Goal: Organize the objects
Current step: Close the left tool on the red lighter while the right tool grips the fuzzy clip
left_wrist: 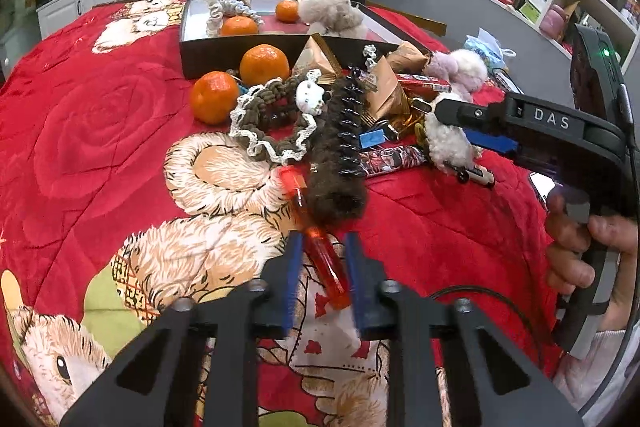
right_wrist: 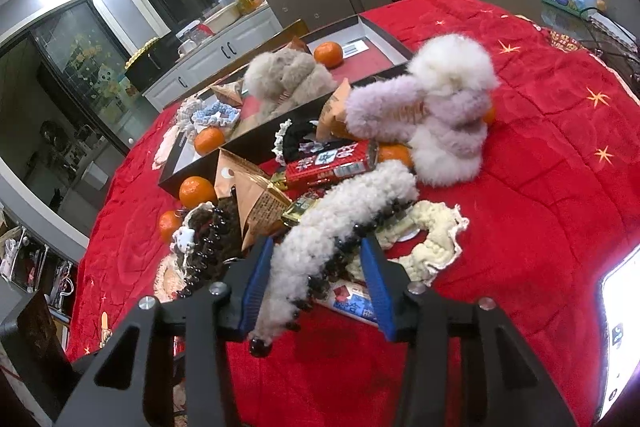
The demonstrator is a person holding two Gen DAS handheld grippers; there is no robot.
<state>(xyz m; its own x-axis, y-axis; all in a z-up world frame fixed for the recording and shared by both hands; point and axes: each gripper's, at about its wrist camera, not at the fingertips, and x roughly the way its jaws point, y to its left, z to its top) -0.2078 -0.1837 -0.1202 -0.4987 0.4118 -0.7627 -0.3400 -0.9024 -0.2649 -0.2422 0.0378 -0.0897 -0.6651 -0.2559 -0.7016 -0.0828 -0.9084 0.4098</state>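
Note:
On the red quilt [left_wrist: 80, 131] lies a heap of hair clips, scrunchies, snack packets and tangerines. My left gripper [left_wrist: 324, 239] is shut on an orange translucent lighter [left_wrist: 326, 267], whose far end runs under a brown fluffy hair claw [left_wrist: 336, 171]. From the right of the left wrist view, my right gripper [left_wrist: 452, 127] reaches in, held by a hand [left_wrist: 576, 259]. It is shut on a white fluffy hair claw [right_wrist: 332, 227] with black teeth, seen between its blue pads [right_wrist: 256, 283] in the right wrist view. A dark open box [left_wrist: 224, 53] stands behind the heap.
The box holds two tangerines [left_wrist: 239, 26], a scrunchie and a beige fluffy clip [left_wrist: 332, 9]. Two more tangerines [left_wrist: 214, 97] lie before it. A lilac-and-white fluffy clip [right_wrist: 440, 107], a cream scrunchie [right_wrist: 432, 239] and a red snack packet [right_wrist: 332, 163] lie nearby. A lit phone [right_wrist: 618, 327] sits at the right.

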